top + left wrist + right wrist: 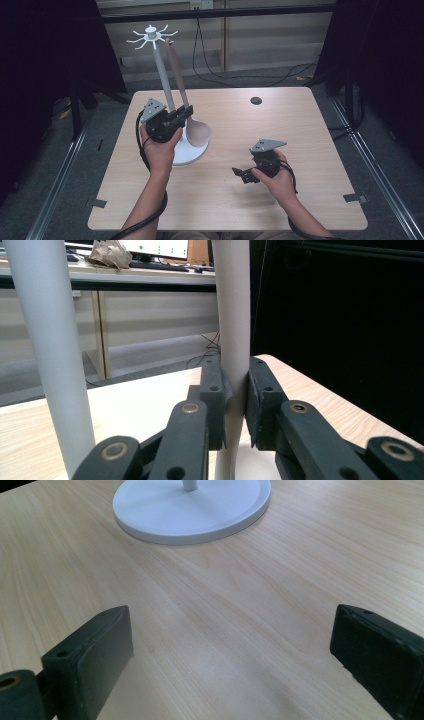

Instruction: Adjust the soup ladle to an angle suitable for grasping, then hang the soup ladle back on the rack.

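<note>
The left gripper (182,116) clamps the wooden spoon's handle (178,75) to steady it by the white utensil stand (161,75), while the right gripper (243,175) rests spread apart, idle.

I count one spoon (192,117), one white stand (162,75) and two grippers: left (172,120) and right (245,175). They are all at one counter (300,150).
</note>
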`<state>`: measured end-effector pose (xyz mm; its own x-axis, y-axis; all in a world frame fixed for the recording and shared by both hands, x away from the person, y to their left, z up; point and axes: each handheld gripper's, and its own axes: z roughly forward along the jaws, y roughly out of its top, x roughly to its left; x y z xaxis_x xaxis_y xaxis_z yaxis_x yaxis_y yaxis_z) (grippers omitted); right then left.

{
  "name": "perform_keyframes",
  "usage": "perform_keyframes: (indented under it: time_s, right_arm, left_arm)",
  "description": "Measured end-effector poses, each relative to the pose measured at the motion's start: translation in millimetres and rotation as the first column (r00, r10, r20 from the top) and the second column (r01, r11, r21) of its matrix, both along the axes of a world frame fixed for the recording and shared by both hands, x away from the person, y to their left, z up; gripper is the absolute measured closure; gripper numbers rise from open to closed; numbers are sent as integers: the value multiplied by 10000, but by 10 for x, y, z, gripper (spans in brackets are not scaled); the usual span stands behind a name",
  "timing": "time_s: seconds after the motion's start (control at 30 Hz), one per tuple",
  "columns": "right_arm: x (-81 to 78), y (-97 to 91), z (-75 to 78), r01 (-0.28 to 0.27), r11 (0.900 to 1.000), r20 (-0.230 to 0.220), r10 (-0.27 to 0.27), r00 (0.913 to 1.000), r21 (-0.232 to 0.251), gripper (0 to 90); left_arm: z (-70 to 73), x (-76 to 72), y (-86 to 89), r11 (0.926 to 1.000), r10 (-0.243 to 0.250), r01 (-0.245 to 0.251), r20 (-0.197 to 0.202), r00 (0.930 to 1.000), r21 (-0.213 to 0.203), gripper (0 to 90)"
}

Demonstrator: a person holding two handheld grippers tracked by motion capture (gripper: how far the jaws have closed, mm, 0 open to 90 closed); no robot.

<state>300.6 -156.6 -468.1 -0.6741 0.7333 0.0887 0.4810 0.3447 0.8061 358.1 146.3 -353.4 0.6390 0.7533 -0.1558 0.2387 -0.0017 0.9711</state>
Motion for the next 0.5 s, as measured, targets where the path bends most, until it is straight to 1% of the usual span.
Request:
perform_keyframes:
  time_s: [0.07, 0.1, 0.17, 0.23, 0.37, 0.4, 0.43, 0.5]
  right_arm:
    - [0, -2, -3, -9, 10000, -11, 9, 10000, 16, 30]
    - [0, -3, -2, 10, 10000, -11, -10, 10000, -18, 29]
    - [1, -2, -1, 14, 10000, -13, -14, 10000, -7, 30]
    - [4, 0, -2, -7, 10000, -18, 7, 10000, 5, 29]
    - [2, 11, -10, -41, 10000, -43, 41, 10000, -23, 29]
    - [1, 13, -11, -48, 10000, -54, 48, 10000, -24, 29]
    - [0, 13, -11, -49, 10000, -53, 49, 10000, -21, 30]
    - [-1, 12, -8, -36, 10000, -55, 36, 10000, -51, 29]
  left_arm:
    - [-3, 8, 12, 9999, 60, -60, 47, 10000, 114, 798]
    - [-10, 16, 19, 10000, 50, -51, 100, 9999, 74, 797]
    - [-19, 30, 42, 10000, 10, -10, 63, 10000, 25, 794]
    - [-21, 41, 63, 9999, 97, -97, 84, 9999, 64, 789]
    - [-23, 57, 107, 9999, 71, -72, 97, 9999, 110, 784]
    - [-26, 58, 115, 9999, 99, -99, 80, 9999, 24, 781]
    - [-27, 61, 131, 9999, 110, -111, 81, 9999, 67, 778]
    - [-27, 66, 146, 9999, 128, -129, 79, 9999, 20, 775]
